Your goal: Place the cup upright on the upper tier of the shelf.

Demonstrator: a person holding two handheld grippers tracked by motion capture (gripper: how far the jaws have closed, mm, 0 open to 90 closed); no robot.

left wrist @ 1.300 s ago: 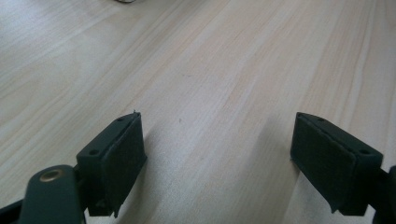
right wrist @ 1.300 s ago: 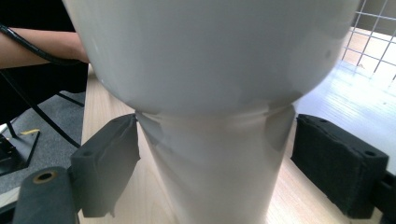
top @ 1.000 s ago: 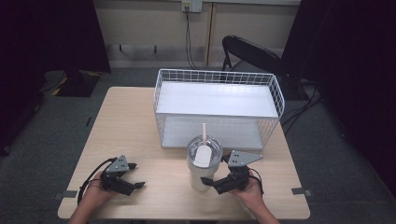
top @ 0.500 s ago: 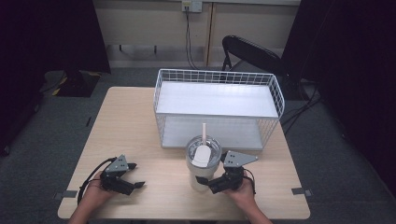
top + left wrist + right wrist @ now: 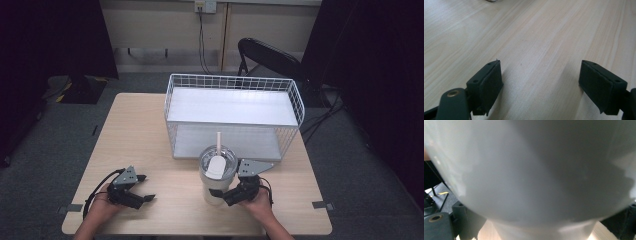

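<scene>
A white tumbler [image 5: 216, 175] with a clear lid and a white straw stands at the table's front centre, just before the wire basket. My right gripper [image 5: 226, 193] reaches in from the right and holds the tumbler's lower body between its jaws. In the right gripper view the tumbler's wall [image 5: 531, 170] looms very close, with a black jaw at each bottom corner. My left gripper [image 5: 146, 187] rests low on the table at the front left. It stands open, with bare wood between its pads [image 5: 491, 82].
A white wire basket [image 5: 172, 95] with a white shelf inside takes up the back half of the wooden table [image 5: 135, 135]. Behind the table stand a black chair [image 5: 270, 55] and dark curtains on both sides.
My right gripper has shifted slightly left and closer around the tumbler. The left gripper has stayed where it was.
</scene>
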